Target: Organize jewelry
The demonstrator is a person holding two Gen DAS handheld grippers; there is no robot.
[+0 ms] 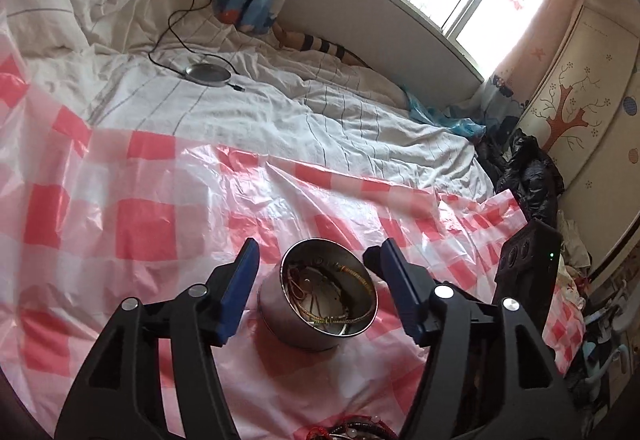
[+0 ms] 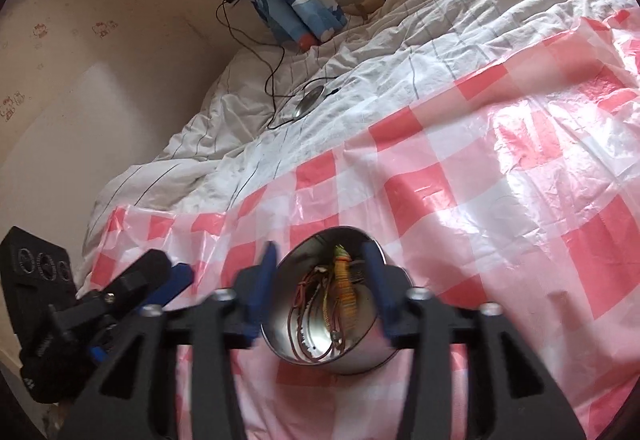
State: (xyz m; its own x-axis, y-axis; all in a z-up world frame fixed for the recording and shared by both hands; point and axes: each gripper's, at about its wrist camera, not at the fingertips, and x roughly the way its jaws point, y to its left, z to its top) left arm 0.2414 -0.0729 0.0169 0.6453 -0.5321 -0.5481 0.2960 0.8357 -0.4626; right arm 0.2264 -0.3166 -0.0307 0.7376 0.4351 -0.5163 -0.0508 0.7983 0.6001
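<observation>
Evidently staged for sorting: metal tin (image 1: 320, 300) resting on checked plastic sheet (image 1: 140, 199), jewelry (image 1: 320, 304) coiled inside. Left gripper (image 1: 318, 264) spread wide either side, clear of its wall. Right gripper (image 2: 320, 268) likewise splayed, flanking the rim; contact unclear.

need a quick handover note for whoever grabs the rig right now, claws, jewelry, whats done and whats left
Left claw: open, fingers either side of the metal tin, not pressing.
Right claw: open, straddling the same tin; whether it touches is unclear.
Tin stands on the pink checked sheet over the bed, with chains and bracelets inside.
More beaded jewelry lies loose at the near edge; that still has to be sorted.
</observation>
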